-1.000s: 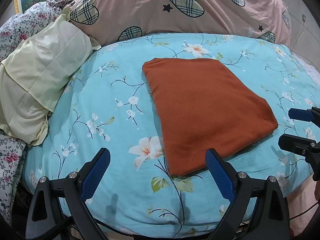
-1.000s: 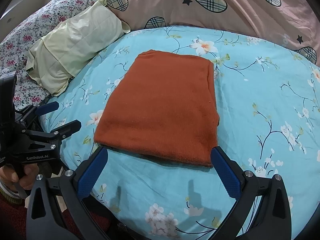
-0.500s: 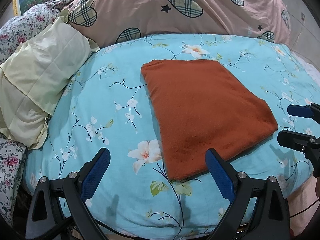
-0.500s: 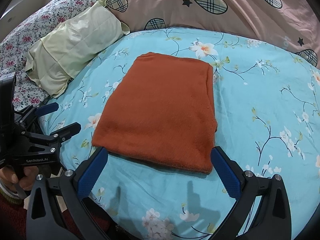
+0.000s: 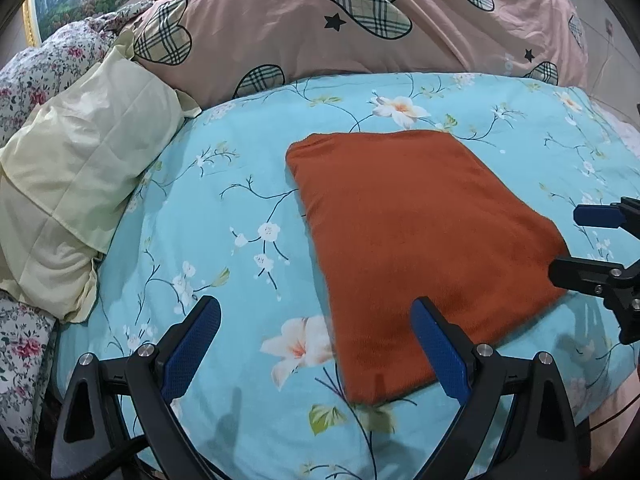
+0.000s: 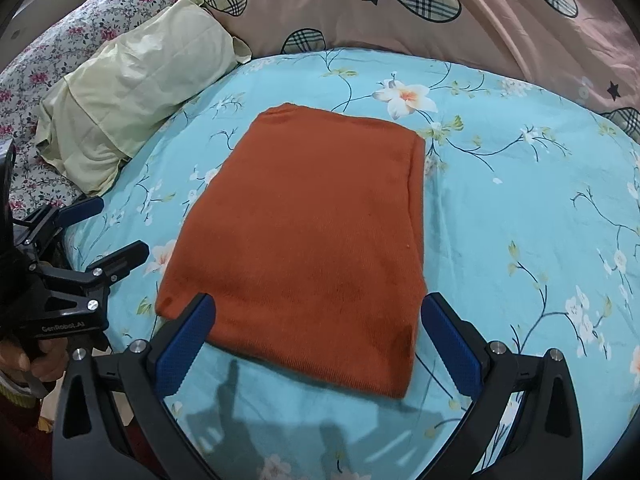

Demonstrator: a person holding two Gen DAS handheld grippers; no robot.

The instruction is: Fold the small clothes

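A rust-orange knit garment [image 5: 424, 240] lies folded into a flat rectangle on the light-blue floral bedspread [image 5: 224, 216]; it also shows in the right wrist view [image 6: 312, 240]. My left gripper [image 5: 316, 320] is open and empty, hovering at the garment's near left corner. My right gripper [image 6: 318, 320] is open and empty, its fingers straddling the garment's near edge. The right gripper shows at the right edge of the left wrist view [image 5: 592, 240]. The left gripper shows at the left edge of the right wrist view [image 6: 108, 232], open.
A pale yellow pillow [image 5: 76, 184] lies left of the garment. A pink quilt with plaid hearts [image 5: 360, 20] is heaped behind. Floral bedding [image 6: 52, 52] lies at far left. The bed edge runs close under both grippers.
Both grippers have moved a little forward toward the garment's near edge. The garment has not changed shape. Both stay open.
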